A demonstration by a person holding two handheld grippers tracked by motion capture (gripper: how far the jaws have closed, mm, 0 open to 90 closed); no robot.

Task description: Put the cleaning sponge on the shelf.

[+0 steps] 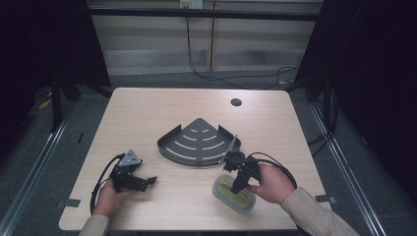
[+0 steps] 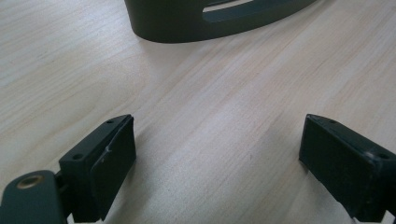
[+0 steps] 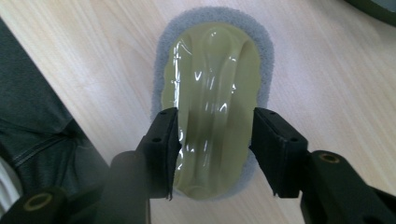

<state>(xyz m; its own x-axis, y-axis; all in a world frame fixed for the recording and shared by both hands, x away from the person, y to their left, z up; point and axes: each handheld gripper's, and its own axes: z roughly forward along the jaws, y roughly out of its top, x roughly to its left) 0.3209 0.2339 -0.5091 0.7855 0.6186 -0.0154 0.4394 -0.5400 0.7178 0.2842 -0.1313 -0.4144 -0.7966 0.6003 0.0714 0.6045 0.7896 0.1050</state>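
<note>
Two grippers work near the table's (image 1: 147,105) front edge. Toward the front right corner lies the sponge (image 1: 233,194), an oval grey pad with a glossy yellow-green grip on top, flat on the wood. The right gripper (image 1: 237,187) points down over it; in the right gripper view the sponge (image 3: 212,100) sits between the jaws, each pad right against a side of the yellow grip, though whether they press it I cannot tell. Toward the front left corner the left gripper (image 1: 145,183) rests low, jaws spread wide over bare wood with nothing between them. Farther back, at the table's middle, sits a dark slotted corner shelf (image 1: 199,142), its curved wall facing the front edge, just beyond the sponge.
</note>
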